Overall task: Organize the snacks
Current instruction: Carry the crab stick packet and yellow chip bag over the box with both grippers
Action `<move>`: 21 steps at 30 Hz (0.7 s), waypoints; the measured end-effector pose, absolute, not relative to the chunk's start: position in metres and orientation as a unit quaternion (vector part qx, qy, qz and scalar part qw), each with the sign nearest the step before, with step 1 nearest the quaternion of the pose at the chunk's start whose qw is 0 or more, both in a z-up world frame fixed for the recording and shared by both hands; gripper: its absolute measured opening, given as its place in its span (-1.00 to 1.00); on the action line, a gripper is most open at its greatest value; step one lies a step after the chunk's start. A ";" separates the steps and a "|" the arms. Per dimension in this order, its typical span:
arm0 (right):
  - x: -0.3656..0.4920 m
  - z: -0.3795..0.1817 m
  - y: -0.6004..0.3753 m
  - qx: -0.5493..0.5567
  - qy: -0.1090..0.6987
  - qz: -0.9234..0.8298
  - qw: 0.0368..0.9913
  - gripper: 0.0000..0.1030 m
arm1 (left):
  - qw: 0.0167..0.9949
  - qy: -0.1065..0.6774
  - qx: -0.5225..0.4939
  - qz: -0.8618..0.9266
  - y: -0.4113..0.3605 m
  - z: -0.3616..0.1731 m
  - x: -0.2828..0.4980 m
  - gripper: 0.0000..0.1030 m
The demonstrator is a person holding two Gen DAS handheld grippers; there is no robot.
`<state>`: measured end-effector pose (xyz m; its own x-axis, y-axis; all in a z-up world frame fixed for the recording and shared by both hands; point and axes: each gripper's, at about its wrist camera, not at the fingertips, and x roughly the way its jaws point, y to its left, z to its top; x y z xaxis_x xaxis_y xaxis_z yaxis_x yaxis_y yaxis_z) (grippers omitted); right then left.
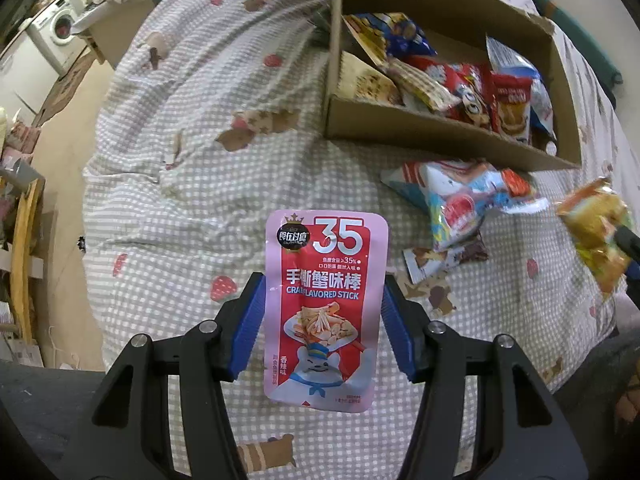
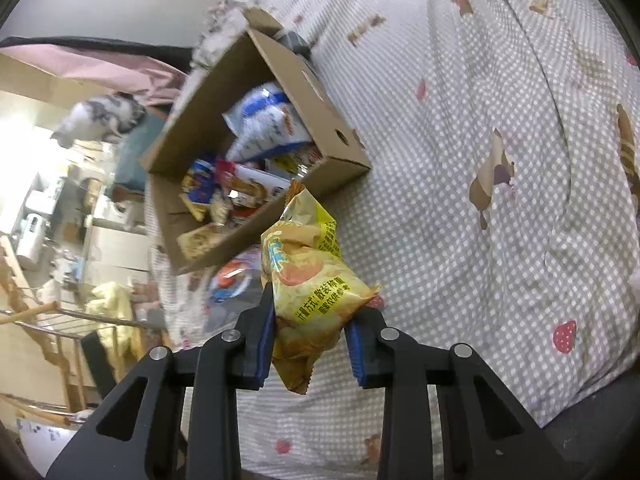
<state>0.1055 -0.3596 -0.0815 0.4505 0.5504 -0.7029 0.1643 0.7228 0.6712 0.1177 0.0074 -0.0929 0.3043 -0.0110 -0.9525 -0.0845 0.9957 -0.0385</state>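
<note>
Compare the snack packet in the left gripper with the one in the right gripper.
The crab stick pouch is pink and red, while the yellow snack bag is yellow and orange. The pouch is flat and smooth; the bag is puffy and crumpled. The pouch sits upright between the left gripper pads; the bag tilts in the right gripper. Both are held above the checked bedspread.

Right wrist view. The right gripper (image 2: 310, 330) held a yellow snack bag (image 2: 310, 280) between its blue pads (image 2: 265, 344), the jaws pressed against the bag's sides. Beyond it, an open cardboard box (image 2: 340, 148) lay on a checked bedsheet (image 2: 480, 200) printed with strawberries and bears, with assorted snack packets (image 2: 268, 128) inside. A blue-and-red packet (image 2: 230, 280) lay blurred just outside the box.
</note>
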 end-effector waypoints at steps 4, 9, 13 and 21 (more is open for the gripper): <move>0.094 -0.055 -0.365 0.369 0.450 0.166 0.796 -0.38 | 0.820 0.570 -0.043 0.032 0.010 -0.083 0.116 0.03; 0.088 -0.026 -0.361 0.365 0.392 0.207 0.819 -0.38 | 0.836 0.544 -0.066 0.028 0.015 -0.062 0.114 0.03; 0.098 -0.016 -0.350 0.359 0.379 0.224 0.823 -0.38 | 0.854 0.513 -0.073 0.033 0.025 -0.032 0.114 0.03; 0.125 -0.008 -0.338 0.368 0.361 0.255 0.818 -0.38 | 0.878 0.470 -0.071 0.047 0.041 0.012 0.143 0.03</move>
